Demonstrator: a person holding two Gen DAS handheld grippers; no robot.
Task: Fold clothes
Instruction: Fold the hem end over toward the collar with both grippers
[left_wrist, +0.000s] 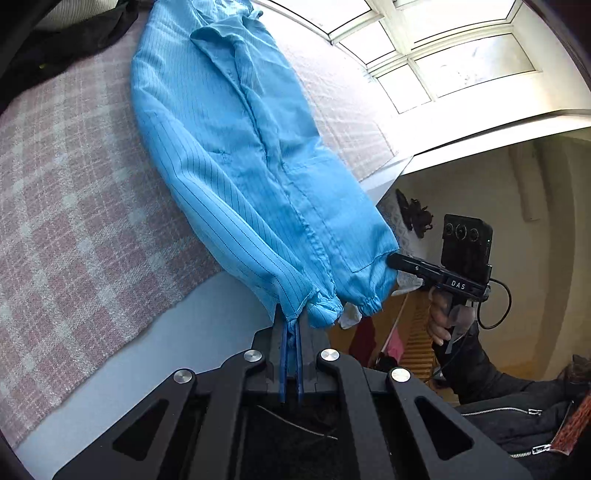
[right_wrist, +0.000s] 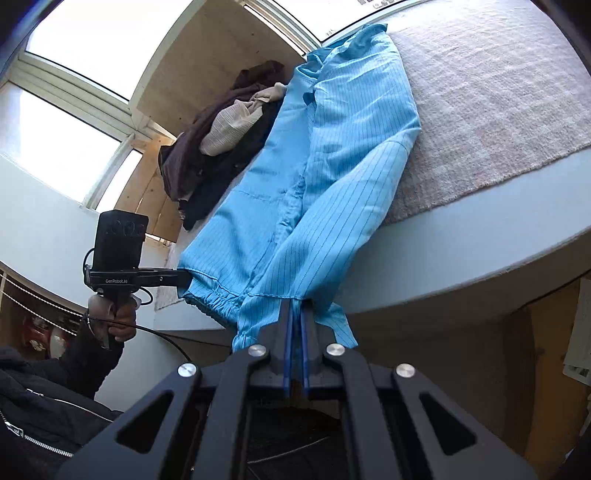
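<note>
A light blue pinstriped jacket (left_wrist: 229, 147) (right_wrist: 332, 147) lies lengthwise on a pink checked blanket (left_wrist: 74, 184), collar at the far end, sleeves laid in over the body. Its hem end hangs past the near edge of the bed. My left gripper (left_wrist: 291, 314) is shut on one hem corner beside an elastic cuff (left_wrist: 325, 310). The right gripper (right_wrist: 297, 304) is shut on the other hem corner. Each shows in the other's view, pinching the hem: the right gripper (left_wrist: 393, 260) and the left gripper (right_wrist: 183, 278).
A pile of dark and beige clothes (right_wrist: 221, 140) lies beside the jacket's far half. The bed's pale grey edge (right_wrist: 461, 240) runs under the hem. Windows (left_wrist: 461, 55) lie beyond. A hand (left_wrist: 439, 317) and black zipped sleeve (right_wrist: 55, 406) hold the grippers.
</note>
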